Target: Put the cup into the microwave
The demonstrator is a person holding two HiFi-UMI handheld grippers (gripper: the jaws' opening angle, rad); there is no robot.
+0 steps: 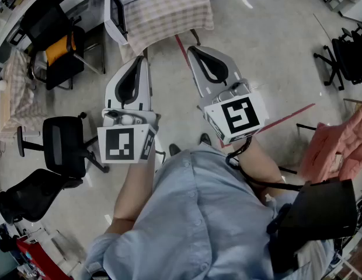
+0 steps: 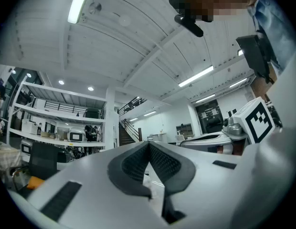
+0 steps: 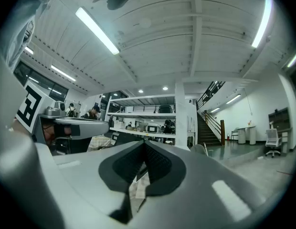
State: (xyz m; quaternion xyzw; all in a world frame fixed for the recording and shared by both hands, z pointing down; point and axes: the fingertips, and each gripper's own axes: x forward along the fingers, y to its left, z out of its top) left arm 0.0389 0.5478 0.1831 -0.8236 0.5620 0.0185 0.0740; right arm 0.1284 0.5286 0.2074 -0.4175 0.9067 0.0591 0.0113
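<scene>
No cup shows in any view. A white microwave (image 1: 124, 3) stands on a table with a checked cloth (image 1: 172, 13) at the top of the head view, some way ahead of both grippers. My left gripper (image 1: 145, 59) and my right gripper (image 1: 190, 49) are held side by side in front of the person's body, both pointing toward that table. In the left gripper view the jaws (image 2: 149, 143) are shut with nothing between them. The right gripper's jaws (image 3: 144, 142) are shut and empty too. Each gripper view shows the other gripper at its edge.
Black office chairs (image 1: 63, 147) stand at the left, another chair (image 1: 57, 45) with an orange item near the table, and one (image 1: 347, 54) at the far right. A pink cloth (image 1: 340, 144) hangs at the right. Red tape (image 1: 286, 119) crosses the floor. Shelving (image 3: 148, 125) and stairs (image 3: 211, 123) lie far off.
</scene>
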